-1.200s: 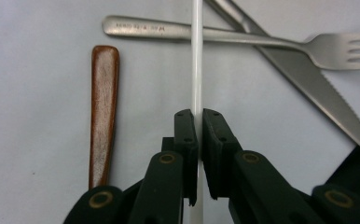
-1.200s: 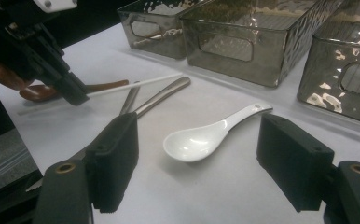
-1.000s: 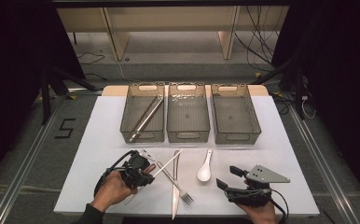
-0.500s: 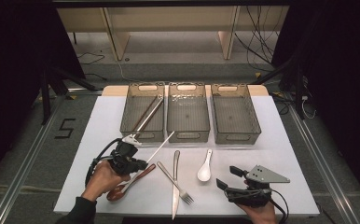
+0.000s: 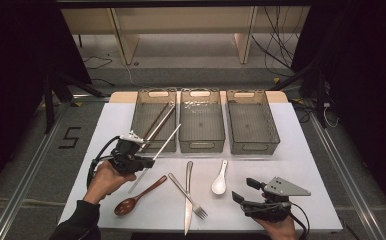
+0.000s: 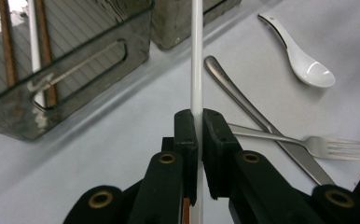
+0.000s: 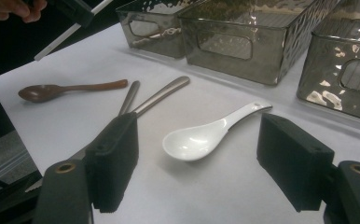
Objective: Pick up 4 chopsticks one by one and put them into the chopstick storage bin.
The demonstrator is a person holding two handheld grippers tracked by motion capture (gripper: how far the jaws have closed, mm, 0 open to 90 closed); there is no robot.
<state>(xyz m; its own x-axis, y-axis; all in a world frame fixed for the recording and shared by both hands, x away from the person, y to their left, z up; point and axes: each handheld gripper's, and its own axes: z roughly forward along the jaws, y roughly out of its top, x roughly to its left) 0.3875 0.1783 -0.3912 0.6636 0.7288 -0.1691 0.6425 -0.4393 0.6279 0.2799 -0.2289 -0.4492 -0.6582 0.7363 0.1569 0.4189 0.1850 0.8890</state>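
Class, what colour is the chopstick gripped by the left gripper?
White; the chopstick shows best in the left gripper view.

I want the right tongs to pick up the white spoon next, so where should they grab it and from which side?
Probably best to grip the white spoon by its narrow handle, coming straight down from above with the jaws across it. It lies flat on the table, bowl toward the person, and the open right tongs already face it; the bowl is wide and rounded.
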